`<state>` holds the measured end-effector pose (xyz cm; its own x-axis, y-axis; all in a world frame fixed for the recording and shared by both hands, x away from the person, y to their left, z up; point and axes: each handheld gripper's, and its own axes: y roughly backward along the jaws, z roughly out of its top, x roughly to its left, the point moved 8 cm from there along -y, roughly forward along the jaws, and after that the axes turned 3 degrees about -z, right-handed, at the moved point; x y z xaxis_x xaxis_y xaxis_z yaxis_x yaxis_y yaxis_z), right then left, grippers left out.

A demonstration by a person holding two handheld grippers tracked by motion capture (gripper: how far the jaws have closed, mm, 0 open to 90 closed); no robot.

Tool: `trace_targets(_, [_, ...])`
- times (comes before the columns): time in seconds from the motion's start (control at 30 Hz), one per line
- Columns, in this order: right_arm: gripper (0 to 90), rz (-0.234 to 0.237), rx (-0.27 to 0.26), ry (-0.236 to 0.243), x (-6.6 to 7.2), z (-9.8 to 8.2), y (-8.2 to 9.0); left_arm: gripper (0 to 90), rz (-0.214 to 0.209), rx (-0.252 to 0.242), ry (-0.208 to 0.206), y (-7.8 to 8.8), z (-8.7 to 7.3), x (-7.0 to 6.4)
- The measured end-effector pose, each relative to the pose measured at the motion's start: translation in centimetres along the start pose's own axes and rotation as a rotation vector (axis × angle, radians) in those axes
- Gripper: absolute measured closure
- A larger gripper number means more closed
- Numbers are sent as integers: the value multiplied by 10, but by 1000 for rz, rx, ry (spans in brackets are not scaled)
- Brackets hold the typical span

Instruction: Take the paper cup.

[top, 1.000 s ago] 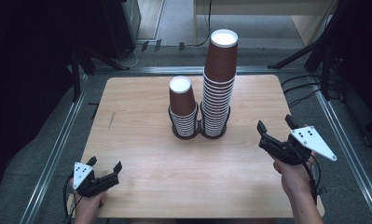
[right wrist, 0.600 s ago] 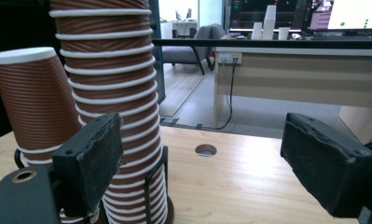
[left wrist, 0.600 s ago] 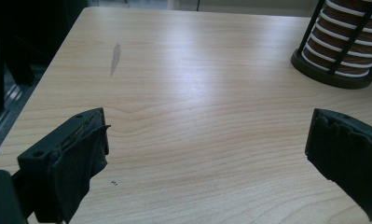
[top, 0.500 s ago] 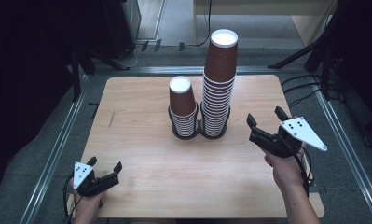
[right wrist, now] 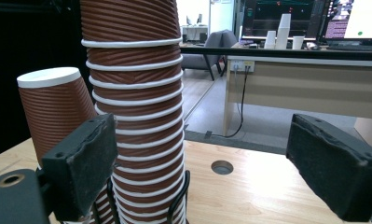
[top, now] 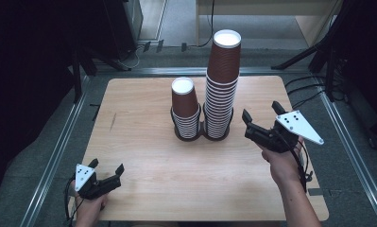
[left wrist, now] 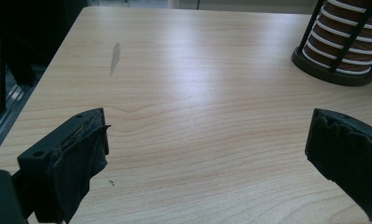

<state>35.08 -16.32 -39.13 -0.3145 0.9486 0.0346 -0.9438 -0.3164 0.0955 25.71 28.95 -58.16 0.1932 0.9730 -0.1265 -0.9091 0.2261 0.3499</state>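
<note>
Centrally on the wooden table [top: 143, 104] stands a black wire cup holder [top: 202, 135], and in its right ring rises the tall stack of brown paper cups [top: 221, 90], upside down, white bases on top. Beside it in the holder's left ring sits the short stack of brown cups [top: 185, 106], leaning slightly leftward. Just to the right of the holder, the right gripper [top: 261, 118] hovers above the table with its jaws spread wide, grasping nothing, pointed at the tall stack. Well apart from the holder, toward the near left corner of the table, the left gripper [top: 107, 166] sits low with jaws likewise released and empty.
</note>
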Motion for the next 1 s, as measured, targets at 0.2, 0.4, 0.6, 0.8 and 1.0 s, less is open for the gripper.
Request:
trace_targets(0.2, [55,21,-5,-6,5,5,-4,0,-1,3,-4,0,0,0])
trace_targets(0.4, [36,35,-4,-6,10,8,-8,0,-1,1,-6,0,0,0])
trace_targets(0.6, [11,57,-18,-9,19,16,-13,0,-2,1,-6,0,0,-1])
trace_targets(0.8, [0,68,-15,-13,24,20,-17,0,-5,2,-8,0,0,-1])
trace_targets(1.0, [0,60,-20,-1,30,25,-21,0,-7,4,-8,-1,0,-1])
